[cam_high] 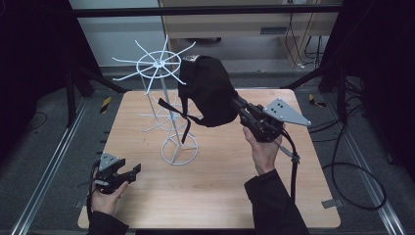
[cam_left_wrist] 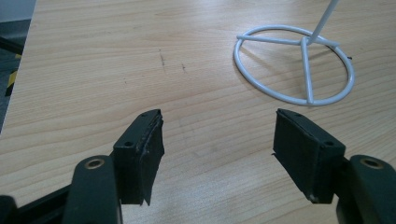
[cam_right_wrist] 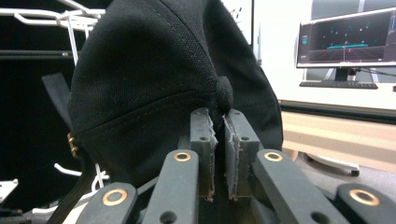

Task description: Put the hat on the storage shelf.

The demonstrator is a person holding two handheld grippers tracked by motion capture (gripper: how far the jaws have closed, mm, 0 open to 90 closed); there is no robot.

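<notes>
A black cap (cam_high: pixel 208 90) hangs in the air beside the top spokes of a white wire rack (cam_high: pixel 159 63), its strap dangling toward the rack's pole. My right gripper (cam_high: pixel 240 105) is shut on the cap's crown; in the right gripper view the jaws pinch the cap (cam_right_wrist: pixel 149 79) fabric just below its top button, with the gripper (cam_right_wrist: pixel 219 123) nearly closed. My left gripper (cam_high: pixel 133 170) rests low near the table's front left, open and holding nothing. In the left gripper view the gripper (cam_left_wrist: pixel 217 135) has bare wood between its jaws, and the rack's ring base (cam_left_wrist: pixel 294 65) lies ahead.
The wooden table (cam_high: pixel 293 161) carries the rack's ring base (cam_high: pixel 179 149) near its middle. Lower spokes of the rack stick out to the left. A monitor (cam_right_wrist: pixel 348 39) stands on a desk in the background. Cables trail off the table's right edge.
</notes>
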